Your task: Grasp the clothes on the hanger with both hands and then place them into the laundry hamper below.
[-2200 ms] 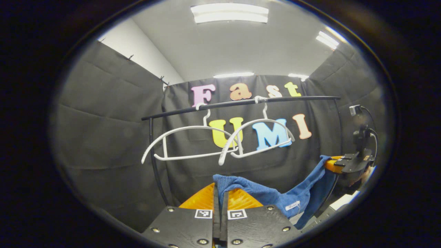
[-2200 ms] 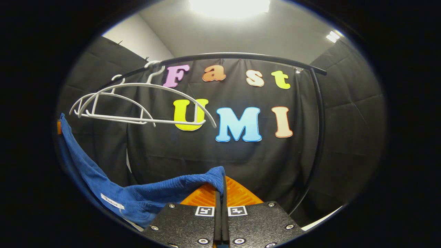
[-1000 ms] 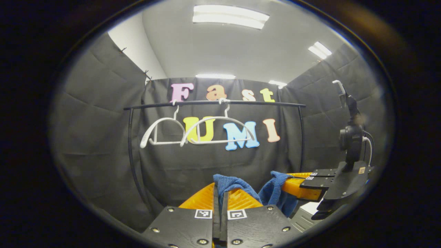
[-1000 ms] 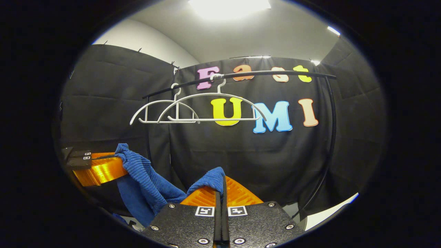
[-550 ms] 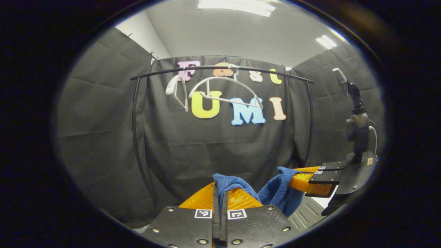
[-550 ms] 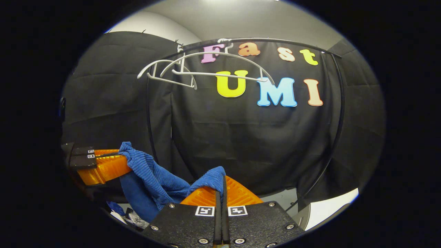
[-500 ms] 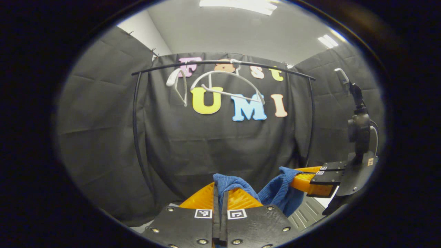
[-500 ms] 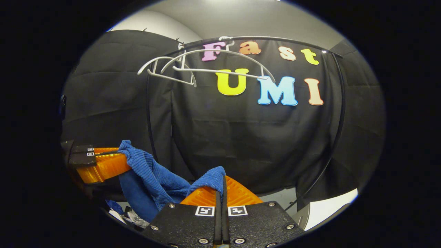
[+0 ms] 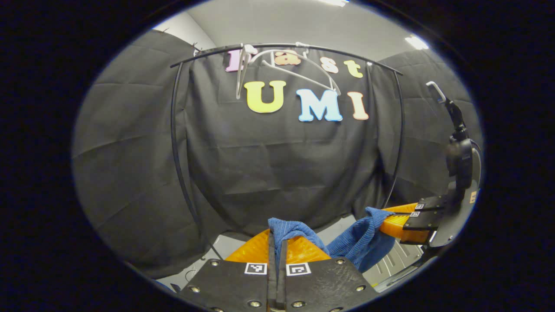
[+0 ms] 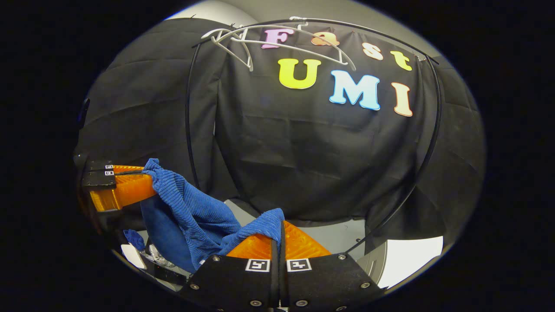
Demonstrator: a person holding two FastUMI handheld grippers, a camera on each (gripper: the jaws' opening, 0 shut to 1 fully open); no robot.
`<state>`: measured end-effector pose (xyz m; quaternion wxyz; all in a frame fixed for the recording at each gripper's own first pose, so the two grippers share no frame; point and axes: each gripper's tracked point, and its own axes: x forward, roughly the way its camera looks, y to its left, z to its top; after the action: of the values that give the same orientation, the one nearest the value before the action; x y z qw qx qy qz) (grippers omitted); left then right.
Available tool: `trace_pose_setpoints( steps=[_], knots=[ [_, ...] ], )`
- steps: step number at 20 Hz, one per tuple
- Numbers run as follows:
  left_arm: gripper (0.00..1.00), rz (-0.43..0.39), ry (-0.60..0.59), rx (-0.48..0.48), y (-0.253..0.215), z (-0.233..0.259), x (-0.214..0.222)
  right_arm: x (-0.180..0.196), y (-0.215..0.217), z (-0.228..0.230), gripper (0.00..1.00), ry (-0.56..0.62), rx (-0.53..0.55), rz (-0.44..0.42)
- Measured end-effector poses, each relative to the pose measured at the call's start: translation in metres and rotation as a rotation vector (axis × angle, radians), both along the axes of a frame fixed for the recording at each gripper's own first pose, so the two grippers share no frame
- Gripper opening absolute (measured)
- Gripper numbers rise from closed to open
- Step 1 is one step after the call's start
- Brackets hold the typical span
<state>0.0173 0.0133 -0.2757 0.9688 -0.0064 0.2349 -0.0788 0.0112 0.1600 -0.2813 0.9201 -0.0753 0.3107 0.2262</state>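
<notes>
A blue ribbed garment (image 9: 362, 242) sags between my two grippers, off the hangers. In the left gripper view my left gripper (image 9: 277, 235) is shut on one bunched corner of it, and my right gripper (image 9: 385, 219) comes in from the right, shut on the other end. In the right gripper view my right gripper (image 10: 280, 230) pinches the garment (image 10: 195, 212), whose slack drops toward the lower left, and my left gripper (image 10: 149, 181) holds its far end. A grey slatted wall (image 9: 392, 261), apparently the hamper, lies just below the cloth.
Two bare white hangers (image 9: 288, 65) (image 10: 282, 39) hang askew on the black clothes rail (image 9: 174, 130) (image 10: 188, 130), high above the grippers. Grey floor (image 10: 342, 238) shows below the cloth wall. A white surface (image 10: 412, 255) sits at the lower right.
Both grippers have come down with the garment still held, so the rail and hangers now sit much higher in both views. The bare hangers have swung and turned. More floor shows below.
</notes>
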Motion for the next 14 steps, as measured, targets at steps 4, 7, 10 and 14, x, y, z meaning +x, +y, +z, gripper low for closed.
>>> trace_pose_setpoints(
  steps=[4,7,10,14],
  knots=[
    [0.01,0.0,0.075,0.014,0.001,-0.041,-0.015,-0.007,-0.007,-0.025,0.0,0.044,-0.044,0.005],
    [0.01,-0.003,0.133,0.032,0.001,-0.062,-0.02,-0.017,-0.014,-0.042,0.0,0.081,-0.07,0.0],
    [0.0,-0.008,0.193,0.053,0.002,-0.086,-0.03,-0.024,-0.017,-0.056,0.0,0.117,-0.089,0.005],
    [0.01,-0.001,0.27,0.061,0.003,-0.115,-0.047,-0.032,-0.019,-0.066,0.02,0.156,-0.097,0.017]
  ],
)
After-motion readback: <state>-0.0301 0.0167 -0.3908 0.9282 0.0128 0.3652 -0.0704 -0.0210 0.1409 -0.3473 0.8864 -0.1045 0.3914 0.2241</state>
